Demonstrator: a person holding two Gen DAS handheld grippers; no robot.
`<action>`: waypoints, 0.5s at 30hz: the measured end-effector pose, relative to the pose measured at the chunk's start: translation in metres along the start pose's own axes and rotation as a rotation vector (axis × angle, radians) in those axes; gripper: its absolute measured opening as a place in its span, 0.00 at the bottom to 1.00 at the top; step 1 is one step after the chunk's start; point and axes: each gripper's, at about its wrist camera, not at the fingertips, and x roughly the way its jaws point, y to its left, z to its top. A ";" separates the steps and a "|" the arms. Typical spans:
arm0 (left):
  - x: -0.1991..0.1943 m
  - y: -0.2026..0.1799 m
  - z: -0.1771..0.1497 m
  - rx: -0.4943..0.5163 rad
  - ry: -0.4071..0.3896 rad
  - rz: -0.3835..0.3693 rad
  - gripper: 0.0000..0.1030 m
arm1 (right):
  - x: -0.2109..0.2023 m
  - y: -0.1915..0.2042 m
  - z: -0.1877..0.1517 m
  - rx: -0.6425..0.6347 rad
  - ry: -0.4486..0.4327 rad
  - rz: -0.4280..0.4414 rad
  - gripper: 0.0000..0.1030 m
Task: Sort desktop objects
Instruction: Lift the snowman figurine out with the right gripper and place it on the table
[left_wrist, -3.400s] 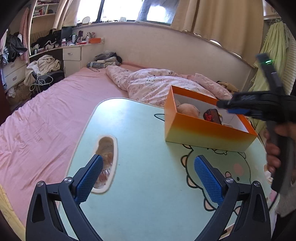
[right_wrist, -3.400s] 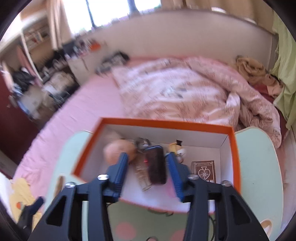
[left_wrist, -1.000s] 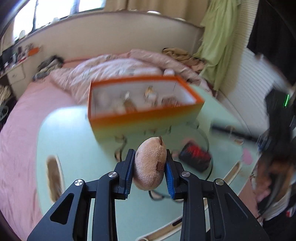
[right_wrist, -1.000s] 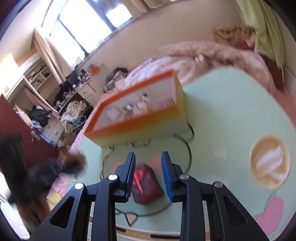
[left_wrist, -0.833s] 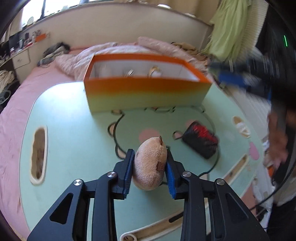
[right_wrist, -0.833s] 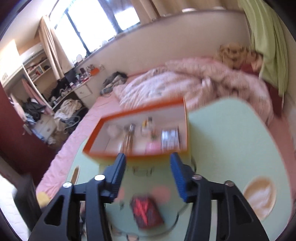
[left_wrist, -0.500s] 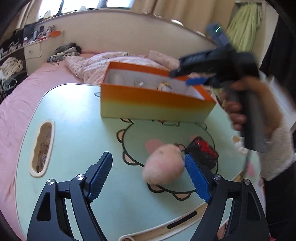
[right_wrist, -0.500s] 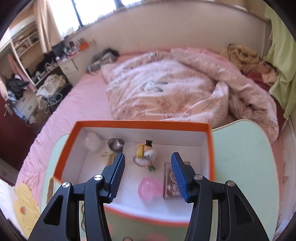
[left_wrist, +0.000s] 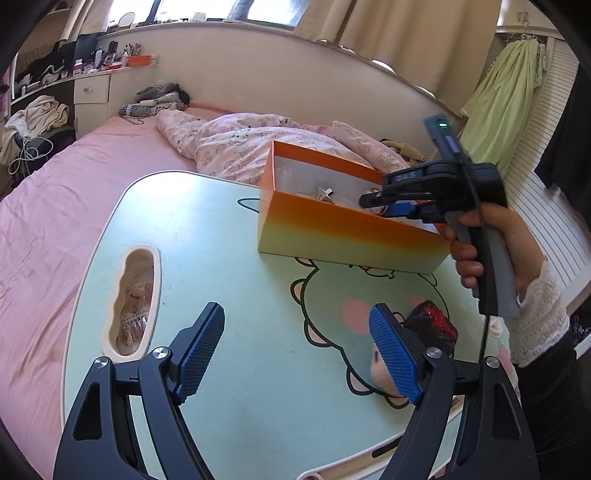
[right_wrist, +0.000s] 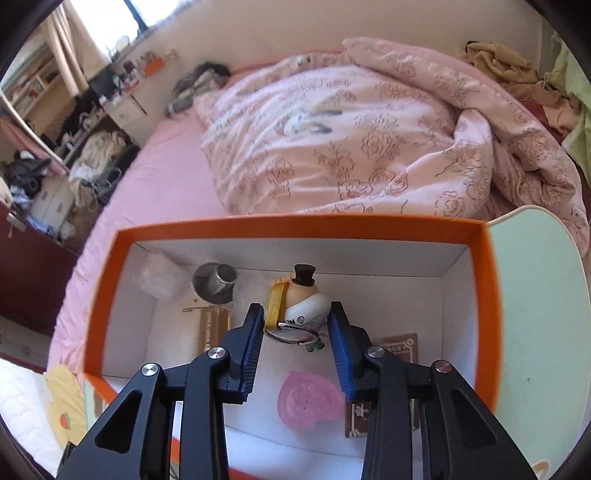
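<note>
The orange box (left_wrist: 332, 221) stands on the mint-green table (left_wrist: 229, 236). My right gripper (right_wrist: 297, 328) reaches down into the box (right_wrist: 288, 227), jaws open on either side of a round toy keychain (right_wrist: 303, 306) with a black hat and yellow strap, not closed on it. My left gripper (left_wrist: 295, 347) is open and empty above the table. The tan plush toy (left_wrist: 378, 373) lies on the table behind my left gripper's right finger (left_wrist: 395, 354), beside a black-and-red pouch (left_wrist: 430, 326).
In the box lie a pink heart-shaped thing (right_wrist: 308, 402), a card deck (right_wrist: 384, 384), a metal cup (right_wrist: 216, 282), a clear wrapped lump (right_wrist: 159, 275) and a gold pack (right_wrist: 214, 328). The table has an oval cut-out (left_wrist: 135, 295). A pink bed (left_wrist: 62, 192) surrounds it.
My left gripper let go of the plush toy, opened and drew back to the left. My right gripper left the pouch on the table and lowered into the box around the keychain.
</note>
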 end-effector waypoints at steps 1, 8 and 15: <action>0.000 -0.001 0.002 0.001 0.002 0.000 0.79 | -0.013 -0.001 -0.003 0.003 -0.035 0.024 0.33; 0.000 -0.002 0.020 -0.004 0.029 -0.021 0.79 | -0.115 0.006 -0.055 -0.062 -0.203 0.153 0.33; 0.005 -0.025 0.066 0.057 0.077 -0.091 0.79 | -0.117 -0.013 -0.149 -0.044 -0.135 0.036 0.33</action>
